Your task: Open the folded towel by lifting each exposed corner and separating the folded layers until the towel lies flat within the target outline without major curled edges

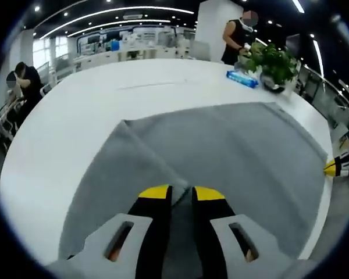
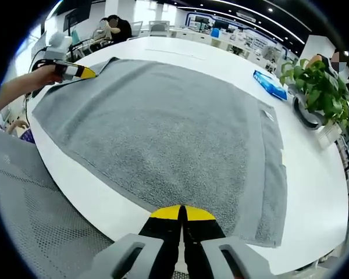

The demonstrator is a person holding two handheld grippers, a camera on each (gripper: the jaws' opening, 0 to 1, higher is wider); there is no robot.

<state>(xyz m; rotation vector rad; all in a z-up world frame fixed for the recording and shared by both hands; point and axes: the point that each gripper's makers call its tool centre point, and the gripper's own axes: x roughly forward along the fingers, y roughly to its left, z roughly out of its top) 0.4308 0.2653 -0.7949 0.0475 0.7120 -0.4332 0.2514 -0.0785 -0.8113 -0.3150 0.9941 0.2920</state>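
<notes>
A grey towel (image 1: 244,157) lies spread over a white round table (image 1: 104,93). In the left gripper view its near left part is folded up into a raised ridge (image 1: 145,151) running to my left gripper (image 1: 181,193), which is shut on the cloth between its yellow tips. The right gripper's yellow tip (image 1: 331,167) touches the towel's right edge. In the right gripper view the towel (image 2: 163,128) lies mostly flat. My right gripper (image 2: 182,213) is shut on its near edge. At the far left corner a hand holds the left gripper (image 2: 81,72), next to a small turned-up flap (image 2: 107,61).
A potted plant (image 1: 273,64) and a blue packet (image 1: 242,78) stand on the table beyond the towel. A person (image 1: 238,35) stands behind them, and another sits at the left (image 1: 26,78). A grey mesh chair (image 2: 41,221) is near the table edge.
</notes>
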